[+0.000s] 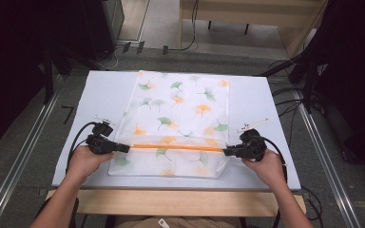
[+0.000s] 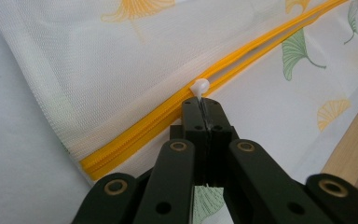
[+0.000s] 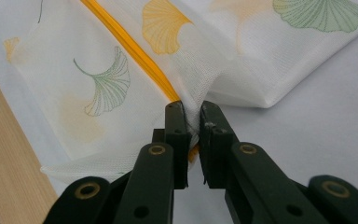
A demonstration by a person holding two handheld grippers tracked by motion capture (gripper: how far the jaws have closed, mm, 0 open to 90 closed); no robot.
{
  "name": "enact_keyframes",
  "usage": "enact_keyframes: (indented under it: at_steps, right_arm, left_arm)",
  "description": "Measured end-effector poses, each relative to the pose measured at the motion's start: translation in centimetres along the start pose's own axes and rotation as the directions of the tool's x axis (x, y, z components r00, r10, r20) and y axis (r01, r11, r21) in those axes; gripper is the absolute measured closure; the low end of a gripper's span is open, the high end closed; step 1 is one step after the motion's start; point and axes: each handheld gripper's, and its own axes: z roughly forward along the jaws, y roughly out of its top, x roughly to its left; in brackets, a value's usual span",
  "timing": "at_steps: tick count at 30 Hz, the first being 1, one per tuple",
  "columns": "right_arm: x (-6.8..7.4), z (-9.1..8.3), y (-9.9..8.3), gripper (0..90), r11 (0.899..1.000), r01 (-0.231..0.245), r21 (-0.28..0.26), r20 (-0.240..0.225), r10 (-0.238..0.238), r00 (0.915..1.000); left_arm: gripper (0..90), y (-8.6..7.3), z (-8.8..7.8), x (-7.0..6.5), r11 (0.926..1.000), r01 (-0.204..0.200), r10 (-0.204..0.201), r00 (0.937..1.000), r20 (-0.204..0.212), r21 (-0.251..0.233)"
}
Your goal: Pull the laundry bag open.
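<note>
Zipper pull pinched in left fingers; mesh bag edge between clamped right fingers.

Both tongs clamped, facing inward.

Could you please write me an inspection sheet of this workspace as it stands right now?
Surface: pale table top with a wooden front edge, flat and bare around the bag.
Job's things: white mesh bag with a green and orange leaf print lies flat; its orange zipper runs across near the front edge; the white zipper pull sits near the zipper's left end.
Clutter: nothing seen on the table.
Grippers: left gripper shut on the zipper pull; right gripper pinches the mesh at the zipper's right end.
Cables: a black cable trails from each gripper; more lie on the floor at right.
Surroundings: metal rails along both sides, wooden furniture behind, dark equipment at the edges.
</note>
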Motion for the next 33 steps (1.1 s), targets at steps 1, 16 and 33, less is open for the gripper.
enact_keyframes:
  at_steps: [1,16,33]
  right_arm:
    - [-0.03,-0.02,0.0,85.0,1.0,-0.001,-0.002,-0.002,0.001,1.0]
    - [-0.19,-0.1,-0.1,85.0,1.0,-0.006,-0.005,0.005,0.006,1.0]
    - [-0.22,-0.19,-0.11,85.0,1.0,-0.003,-0.007,0.003,0.003,1.0]
  left_arm:
    - [90.0,0.0,-0.03,0.05,1.0,0.003,-0.003,1.0,0.003,-0.002]
    - [90.0,0.06,0.28,-0.03,1.0,-0.005,0.005,1.0,0.005,0.008]
    - [90.0,-0.09,-0.15,0.54,0.9999,0.014,-0.014,0.9989,0.046,-0.006]
